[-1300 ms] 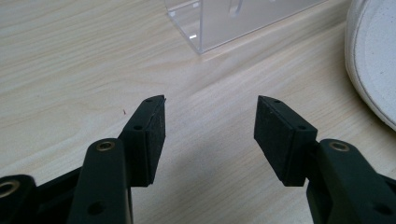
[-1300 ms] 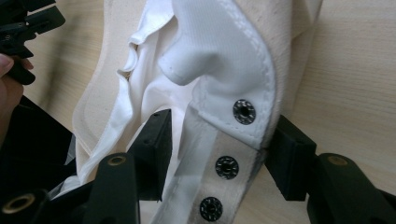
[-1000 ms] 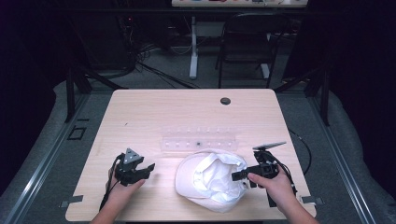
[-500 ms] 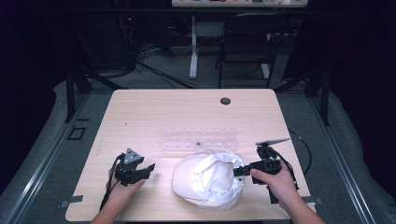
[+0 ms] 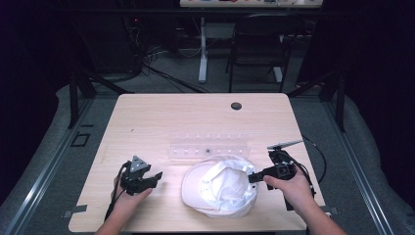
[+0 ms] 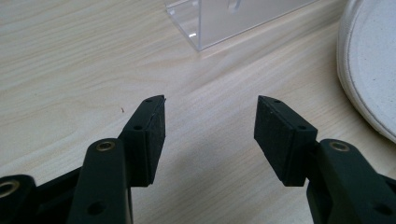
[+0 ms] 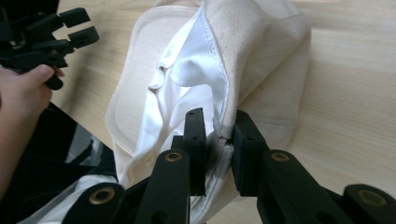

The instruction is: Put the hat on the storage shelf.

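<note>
- White cap (image 5: 220, 188) sits upside down near the tabletop's front edge, around the middle.
- left gripper (image 5: 152, 178) rests near the front-left corner, jaws spread wide with nothing between them.
- clear acrylic stand (image 5: 208, 147) is just behind the cap.
- right gripper (image 5: 251, 178) has just been closing, its jaws now pinching the cap's right rim.

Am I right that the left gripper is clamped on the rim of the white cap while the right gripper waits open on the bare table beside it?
No, the sides are swapped. The right gripper has just been closing and is clamped on the rim of the white cap, as the right gripper view shows. The left gripper waits open over the bare table beside it.
</note>
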Motion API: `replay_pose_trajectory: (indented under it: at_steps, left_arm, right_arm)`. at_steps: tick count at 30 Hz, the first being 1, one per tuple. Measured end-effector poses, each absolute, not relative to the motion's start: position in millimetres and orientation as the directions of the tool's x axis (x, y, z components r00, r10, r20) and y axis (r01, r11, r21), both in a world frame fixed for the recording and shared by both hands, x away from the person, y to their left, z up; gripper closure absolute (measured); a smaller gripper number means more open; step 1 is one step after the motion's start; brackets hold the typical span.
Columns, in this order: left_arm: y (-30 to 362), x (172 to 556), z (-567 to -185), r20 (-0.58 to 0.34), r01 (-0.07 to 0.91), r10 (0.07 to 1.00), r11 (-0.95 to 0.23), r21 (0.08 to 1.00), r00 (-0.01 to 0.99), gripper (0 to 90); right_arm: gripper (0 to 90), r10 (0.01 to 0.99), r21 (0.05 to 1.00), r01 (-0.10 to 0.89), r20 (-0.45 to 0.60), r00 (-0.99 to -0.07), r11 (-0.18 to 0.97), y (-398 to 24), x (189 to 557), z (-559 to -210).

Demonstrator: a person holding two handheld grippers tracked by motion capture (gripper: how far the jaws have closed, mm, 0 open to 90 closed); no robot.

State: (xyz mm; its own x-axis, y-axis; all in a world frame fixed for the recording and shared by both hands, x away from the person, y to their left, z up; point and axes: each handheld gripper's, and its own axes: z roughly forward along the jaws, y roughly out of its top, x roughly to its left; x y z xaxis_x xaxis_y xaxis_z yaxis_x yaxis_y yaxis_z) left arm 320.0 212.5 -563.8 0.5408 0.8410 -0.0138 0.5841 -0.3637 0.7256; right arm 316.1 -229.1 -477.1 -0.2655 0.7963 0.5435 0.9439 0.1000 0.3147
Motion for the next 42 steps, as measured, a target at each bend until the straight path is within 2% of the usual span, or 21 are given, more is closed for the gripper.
replay_pose_trajectory:
  at_steps: [7,15,18,29,42]
  left_arm:
    - [211,320,-565,-0.013,0.583,0.838,-0.368,0.725,0.545,44.0]
    - [210,320,-565,-0.014,0.583,0.838,-0.368,0.724,0.545,44.0]
    - [210,320,-565,-0.013,0.584,0.837,-0.37,0.722,0.547,44.0]
    - [208,320,-566,-0.006,0.581,0.834,-0.379,0.72,0.552,44.0]
    - [207,319,-566,-0.006,0.581,0.832,-0.382,0.719,0.554,44.0]
  right_arm:
    - [80.0,0.83,0.355,0.923,0.462,-0.312,0.149,-228,320,-466]
    - [80.5,0.85,0.329,0.93,0.431,-0.302,0.164,-227,322,-453]
    - [80.5,0.866,0.358,0.923,0.407,-0.292,0.143,-226,323,-449]
    - [80.8,0.86,0.349,0.925,0.415,-0.296,0.15,-227,326,-439]
    - [81.2,0.821,0.328,0.933,0.486,-0.299,0.146,-225,328,-429]
